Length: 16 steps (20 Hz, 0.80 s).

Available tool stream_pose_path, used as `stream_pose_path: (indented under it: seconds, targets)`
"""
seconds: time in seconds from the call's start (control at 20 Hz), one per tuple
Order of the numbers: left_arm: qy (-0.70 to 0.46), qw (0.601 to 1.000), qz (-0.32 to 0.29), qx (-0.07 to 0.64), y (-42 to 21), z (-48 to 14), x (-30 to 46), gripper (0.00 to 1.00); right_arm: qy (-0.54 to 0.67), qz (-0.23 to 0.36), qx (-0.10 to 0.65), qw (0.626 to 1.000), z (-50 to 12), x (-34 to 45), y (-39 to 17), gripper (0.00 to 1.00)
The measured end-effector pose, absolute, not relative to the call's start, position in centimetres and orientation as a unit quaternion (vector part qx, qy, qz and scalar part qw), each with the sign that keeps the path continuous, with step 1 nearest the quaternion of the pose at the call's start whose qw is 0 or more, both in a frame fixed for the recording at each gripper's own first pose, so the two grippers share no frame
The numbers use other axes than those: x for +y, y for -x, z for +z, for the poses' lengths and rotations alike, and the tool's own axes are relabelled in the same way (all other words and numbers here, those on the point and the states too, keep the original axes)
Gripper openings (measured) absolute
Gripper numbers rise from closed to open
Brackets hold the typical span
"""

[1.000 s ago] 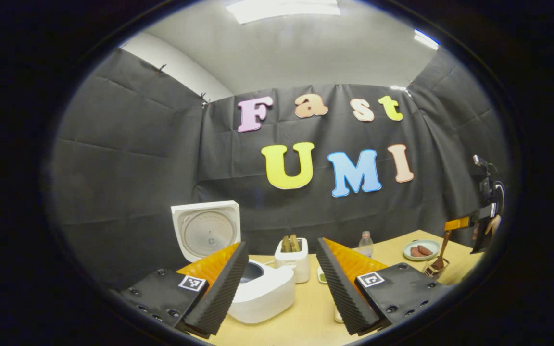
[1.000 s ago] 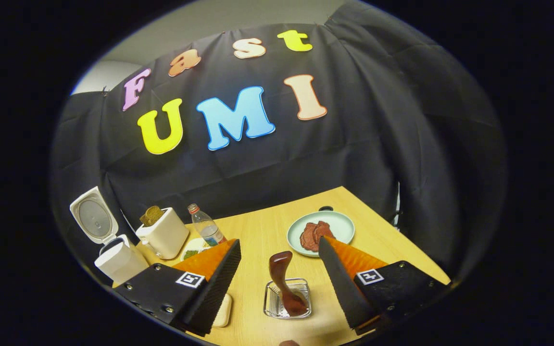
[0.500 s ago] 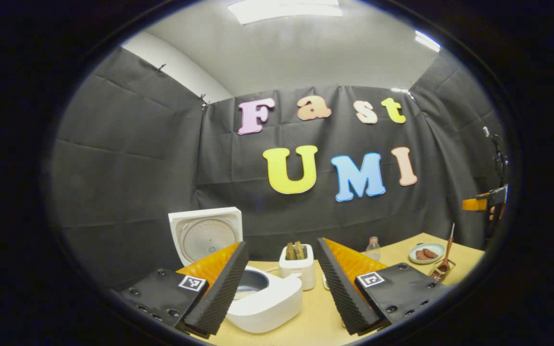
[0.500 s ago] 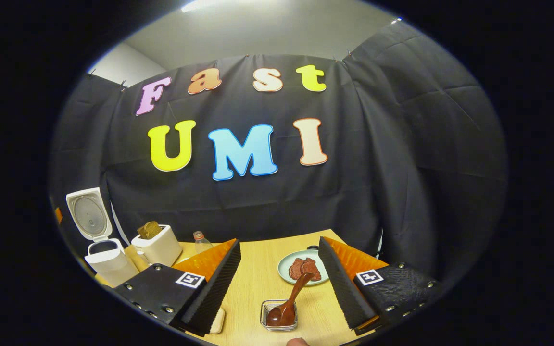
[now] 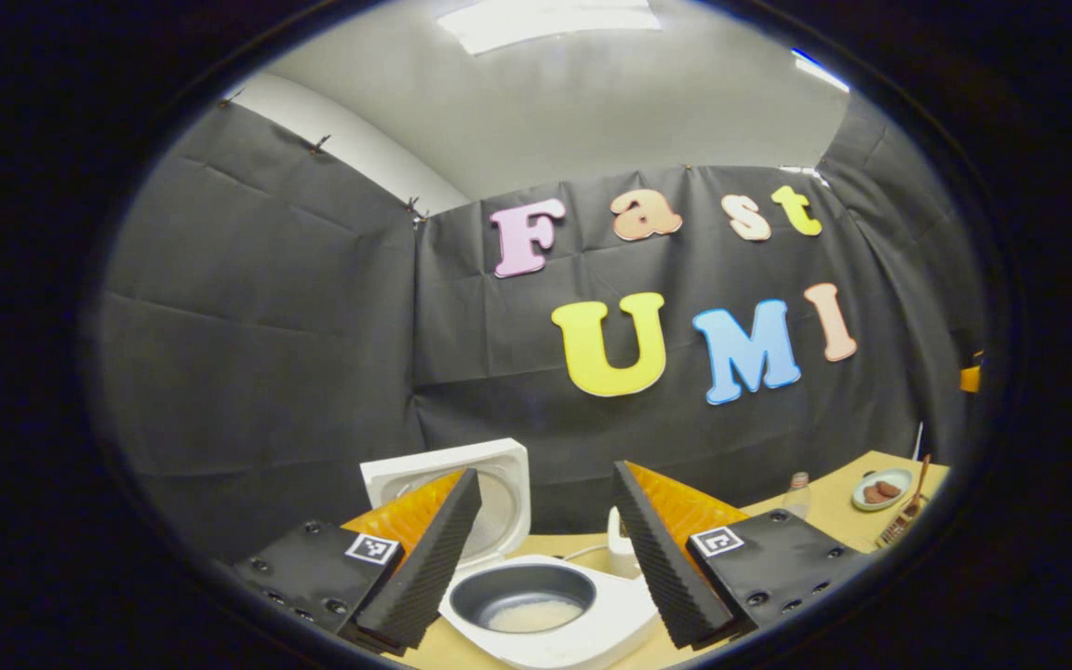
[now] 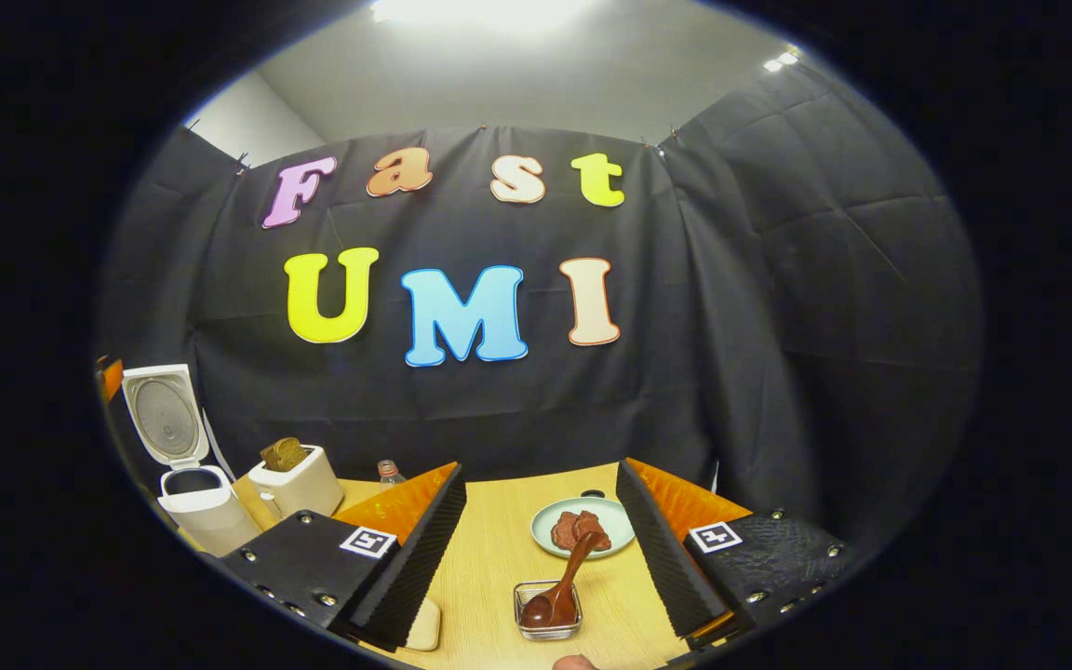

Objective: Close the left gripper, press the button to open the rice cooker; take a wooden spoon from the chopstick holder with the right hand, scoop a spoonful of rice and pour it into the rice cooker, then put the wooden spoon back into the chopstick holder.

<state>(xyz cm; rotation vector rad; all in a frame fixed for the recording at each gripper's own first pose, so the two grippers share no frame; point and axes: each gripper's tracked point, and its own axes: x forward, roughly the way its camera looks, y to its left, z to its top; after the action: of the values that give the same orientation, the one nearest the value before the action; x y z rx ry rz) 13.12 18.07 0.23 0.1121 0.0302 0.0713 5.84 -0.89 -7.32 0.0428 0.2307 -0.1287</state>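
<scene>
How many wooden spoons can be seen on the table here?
1. The wooden spoon stands tilted in the small clear holder, in front of the plate; the left gripper view shows it too, far right. Others may be hidden.

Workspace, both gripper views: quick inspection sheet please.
Surface: wooden table, dry.
Job's things: rice cooker lid up, rice in its pot; wooden spoon standing in the chopstick holder.
Clutter: toaster with bread, bottle, plate with brown food, pale block by the near edge.
Grippers: left gripper open above the cooker; right gripper open, holding nothing.
Cables: thin white cord behind the cooker.
Surroundings: black cloth walls, ceiling lights.
</scene>
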Motion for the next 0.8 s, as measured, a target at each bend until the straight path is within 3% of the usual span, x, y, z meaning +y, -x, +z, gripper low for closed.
stream_pose_path:
  seconds: [0.05, 0.2, 0.25, 0.3, 0.8]
  targets:
    - [-0.057, 0.997, 0.041, 0.011, -14.1, 0.5, 19.0, 0.98, -0.02, -0.069, 0.117, 0.991, -7.4, -0.7, -5.5, 0.99]
    - [-0.049, 0.997, 0.06, -0.002, -17.4, 1.3, 21.8, 0.98, -0.02, -0.085, 0.117, 0.989, -7.3, -0.2, -4.4, 0.99]
    - [-0.045, 0.997, 0.069, -0.004, -18.5, 1.4, 22.8, 0.98, -0.019, -0.092, 0.116, 0.989, -7.2, -0.3, -4.0, 0.94]
    - [-0.044, 0.996, 0.077, -0.004, -19.4, 1.4, 23.5, 0.98, -0.017, -0.1, 0.116, 0.988, -7.2, -0.4, -3.6, 0.99]
    - [-0.061, 0.989, 0.134, -0.004, -30.6, 0.8, 30.3, 0.98, -0.01, -0.166, 0.14, 0.976, -8.6, -1.8, 2.0, 0.99]
